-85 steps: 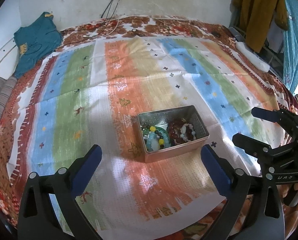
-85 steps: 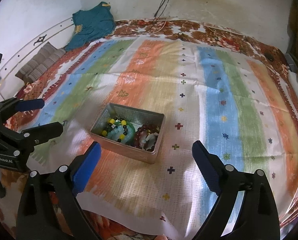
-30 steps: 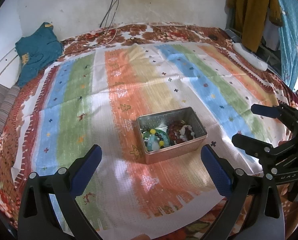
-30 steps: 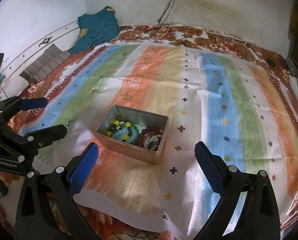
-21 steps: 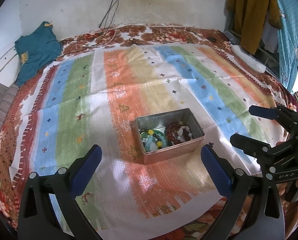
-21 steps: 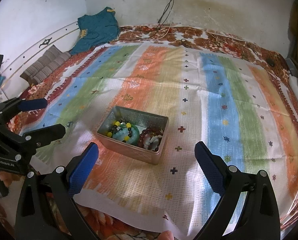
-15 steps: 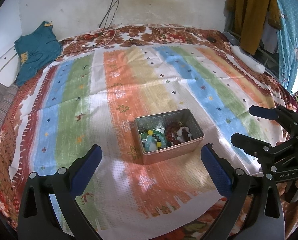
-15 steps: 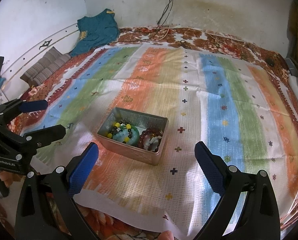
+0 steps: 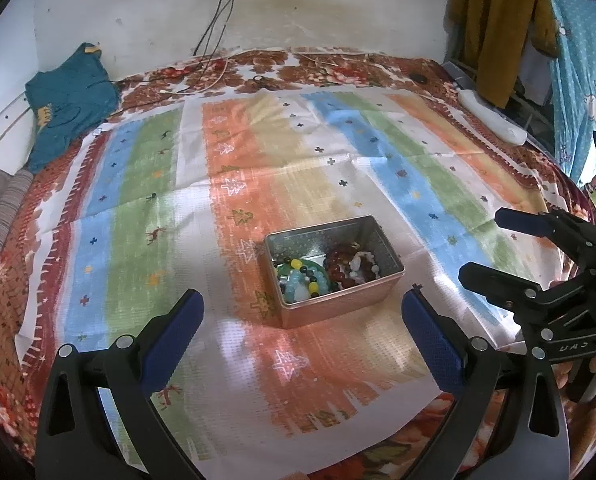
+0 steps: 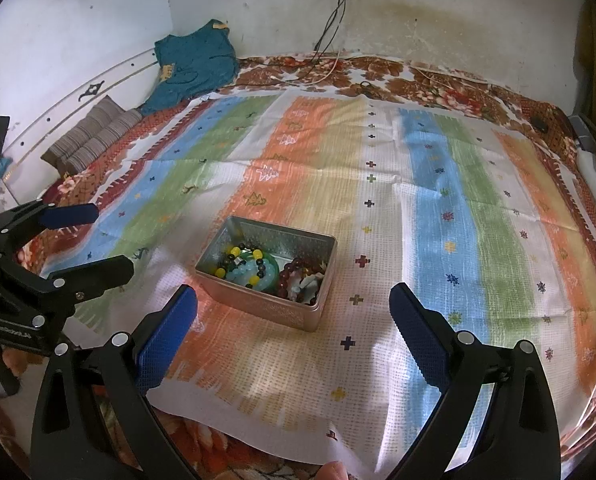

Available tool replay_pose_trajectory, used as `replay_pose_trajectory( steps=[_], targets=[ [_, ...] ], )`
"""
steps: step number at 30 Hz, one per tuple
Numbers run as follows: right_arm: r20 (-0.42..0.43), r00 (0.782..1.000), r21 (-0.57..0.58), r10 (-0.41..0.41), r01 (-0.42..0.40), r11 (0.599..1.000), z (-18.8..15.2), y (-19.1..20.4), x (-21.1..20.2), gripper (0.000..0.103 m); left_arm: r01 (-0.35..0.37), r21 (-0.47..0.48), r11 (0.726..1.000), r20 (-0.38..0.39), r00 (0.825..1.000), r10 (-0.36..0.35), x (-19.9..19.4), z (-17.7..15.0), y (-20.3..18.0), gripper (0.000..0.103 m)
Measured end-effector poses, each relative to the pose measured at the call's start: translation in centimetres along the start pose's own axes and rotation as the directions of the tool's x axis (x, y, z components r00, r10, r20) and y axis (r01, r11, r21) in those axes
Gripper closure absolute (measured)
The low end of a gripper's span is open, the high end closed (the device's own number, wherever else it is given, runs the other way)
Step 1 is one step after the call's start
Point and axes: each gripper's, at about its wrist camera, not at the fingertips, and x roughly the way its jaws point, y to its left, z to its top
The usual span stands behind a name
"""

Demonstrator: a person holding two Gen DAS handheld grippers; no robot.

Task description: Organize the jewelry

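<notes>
A tin [image 9: 334,268] sits on the striped cloth [image 9: 257,160] over the bed, with bead bracelets [image 9: 322,274] piled inside. The left gripper [image 9: 302,324] and right gripper [image 10: 293,316] hover near it, each with jaws wide apart and holding nothing.

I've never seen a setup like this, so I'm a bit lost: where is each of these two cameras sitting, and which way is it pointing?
Left wrist view: sits on the left gripper, looking forward and down at the metal tin on the striped cloth; its own two open fingers frame the bottom, and the right gripper shows at the right edge.
Right wrist view: sits on the right gripper, facing the same tin; the left gripper shows at the left edge, and a fingertip at the bottom.
Shared: the tin of beaded bracelets, the cloth, the back wall.
</notes>
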Motion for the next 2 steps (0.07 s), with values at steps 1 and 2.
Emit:
replay_pose_trajectory(
  steps=[1, 2],
  targets=[
    [0.0, 1.0, 0.0, 0.0, 0.0, 1.0, -0.01, 0.0, 0.0, 0.005, 0.0, 0.001, 1.0, 0.0, 1.0, 0.0, -0.05, -0.05, -0.01, 0.006],
    [0.0, 1.0, 0.0, -0.001, 0.001, 1.0, 0.05, 0.06, 0.02, 0.005, 0.0, 0.002, 1.0, 0.0, 1.0, 0.0, -0.03, -0.05, 0.0, 0.006]
  ],
)
